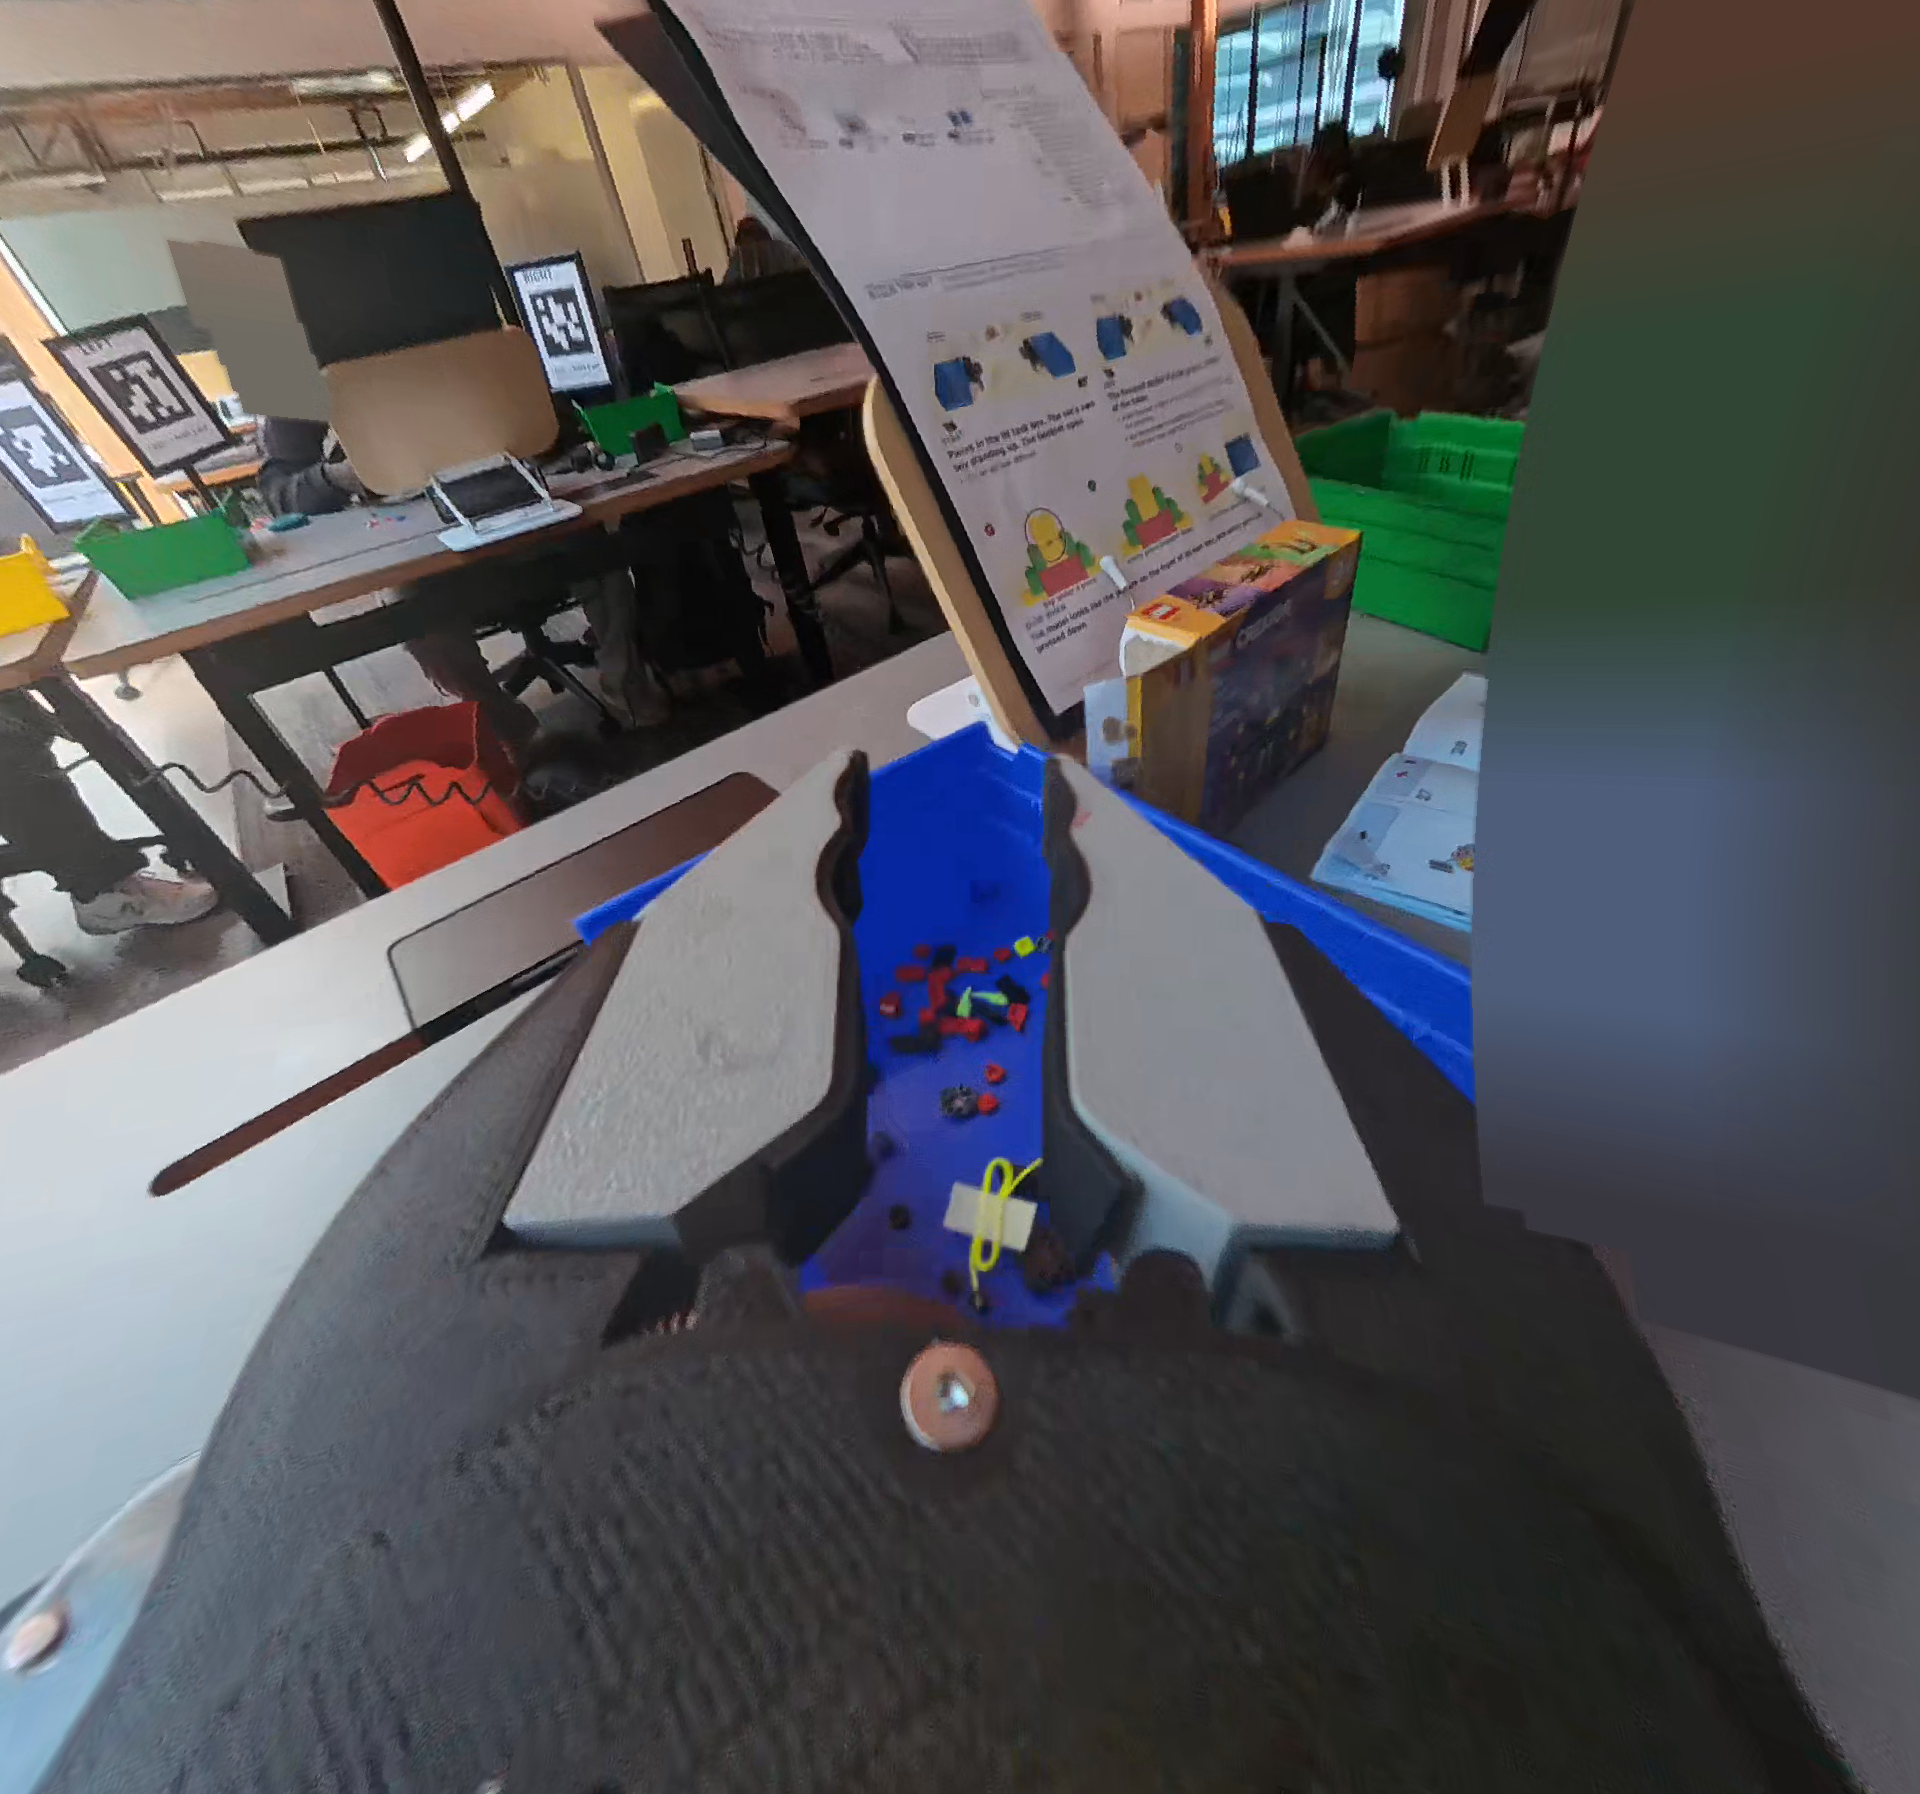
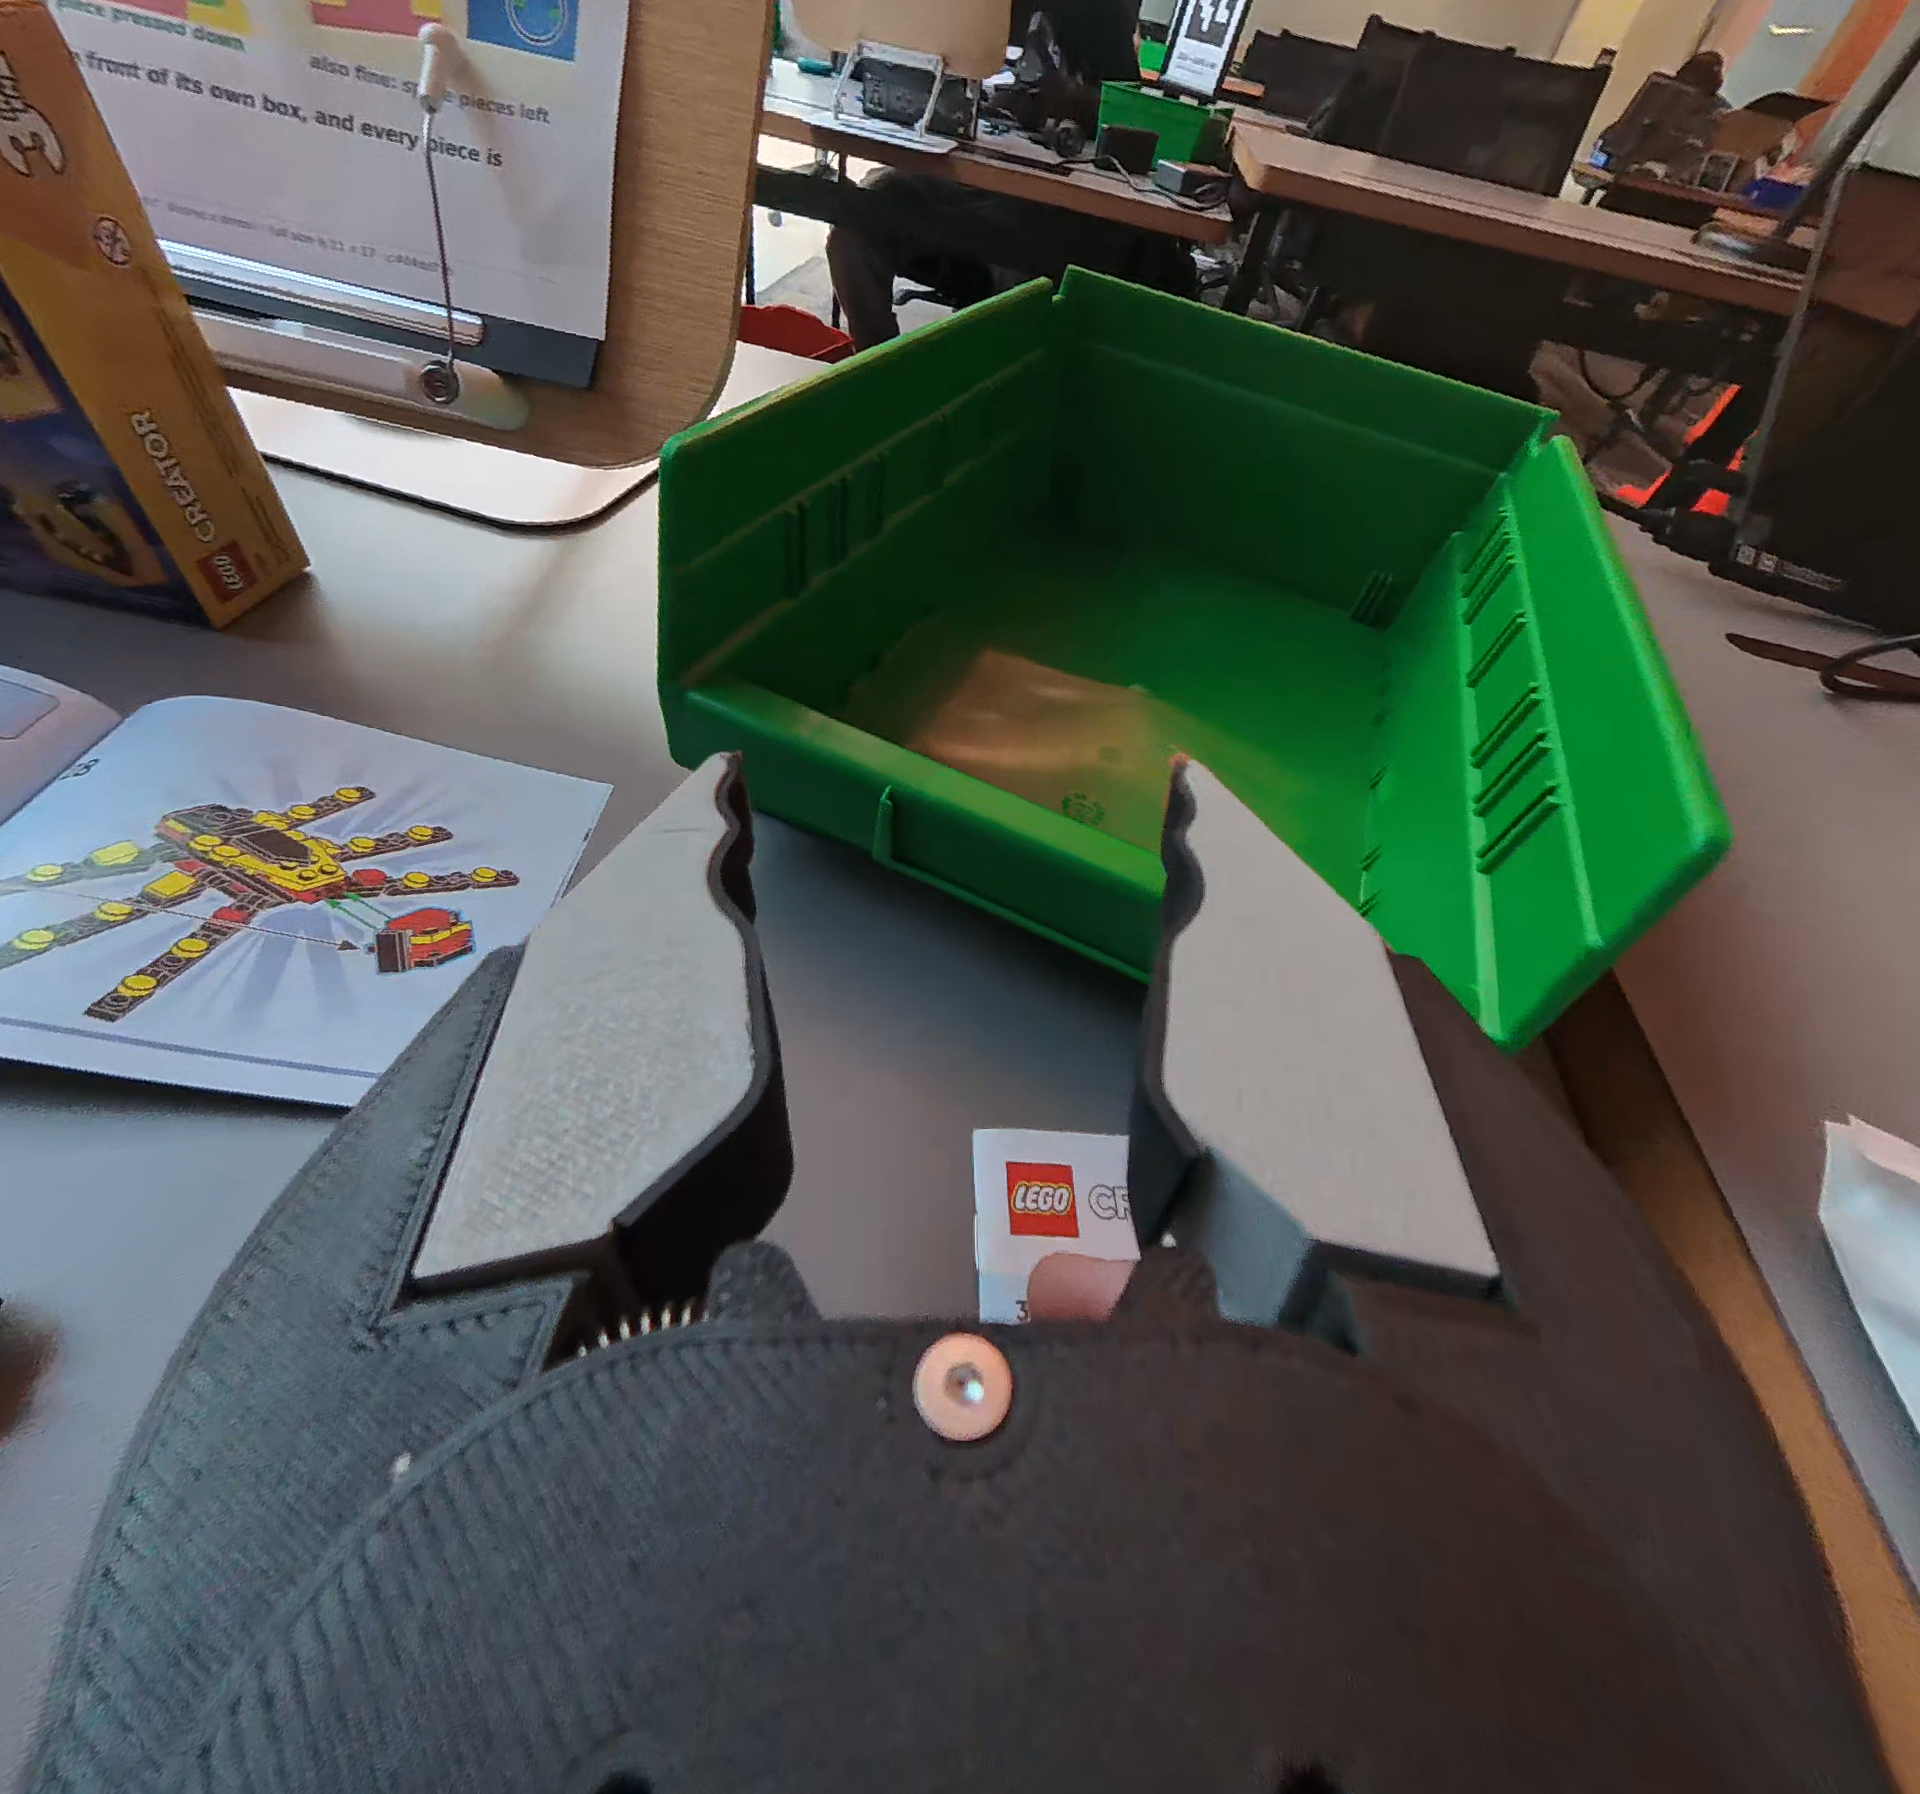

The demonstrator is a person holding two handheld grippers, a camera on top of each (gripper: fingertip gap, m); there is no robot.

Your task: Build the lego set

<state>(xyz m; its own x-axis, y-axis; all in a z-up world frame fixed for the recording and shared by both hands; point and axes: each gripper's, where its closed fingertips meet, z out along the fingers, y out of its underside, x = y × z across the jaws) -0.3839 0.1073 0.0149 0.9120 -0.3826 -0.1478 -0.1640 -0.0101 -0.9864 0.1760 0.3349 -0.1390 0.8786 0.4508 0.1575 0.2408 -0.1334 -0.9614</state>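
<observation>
Above the blue bin (image 1: 1299,897), the left gripper (image 1: 951,788) hangs with its jaws apart and nothing between them; loose lego pieces (image 1: 961,1001) lie scattered on the bin's floor, and the set's box (image 1: 1236,674) stands just behind it.

Beside the green bin (image 2: 1538,747), which holds no pieces, the right gripper (image 2: 956,778) is likewise spread and unloaded, with the open instruction booklet (image 2: 270,892) to the bin's left. Building looks barely begun; next, the left tongs likely must dip down and pinch one small piece.
</observation>
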